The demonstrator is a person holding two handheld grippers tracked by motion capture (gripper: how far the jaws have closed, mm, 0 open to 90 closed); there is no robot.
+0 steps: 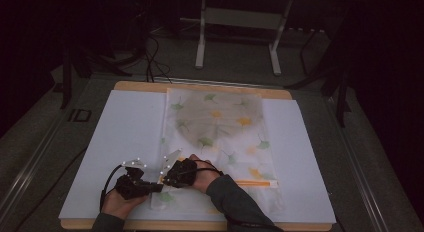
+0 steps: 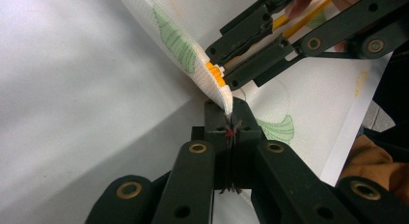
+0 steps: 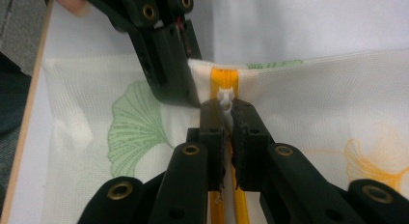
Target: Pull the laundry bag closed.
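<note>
A white mesh bag [image 1: 240, 142] printed with green and yellow leaves lies flat on a white sheet [image 1: 125, 127]. Its orange zipper [image 1: 255, 183] runs along the near end. My left gripper [image 2: 230, 119] is shut on the fabric at the bag's near left corner [image 2: 212, 86], just past the zipper's end. My right gripper [image 3: 227, 110] is shut on the white zipper pull [image 3: 226, 96] at that same end, with the orange zipper [image 3: 224, 77] running under its jaws. In the high view the left gripper [image 1: 156, 188] and right gripper [image 1: 167, 179] almost touch.
The white sheet covers a wooden table [image 1: 140, 85]. A greyish round shape [image 1: 220, 114] shows through the bag's far half. Beyond the table stand the white legs of a frame [image 1: 200, 42], with cables [image 1: 152, 57] on the dark floor.
</note>
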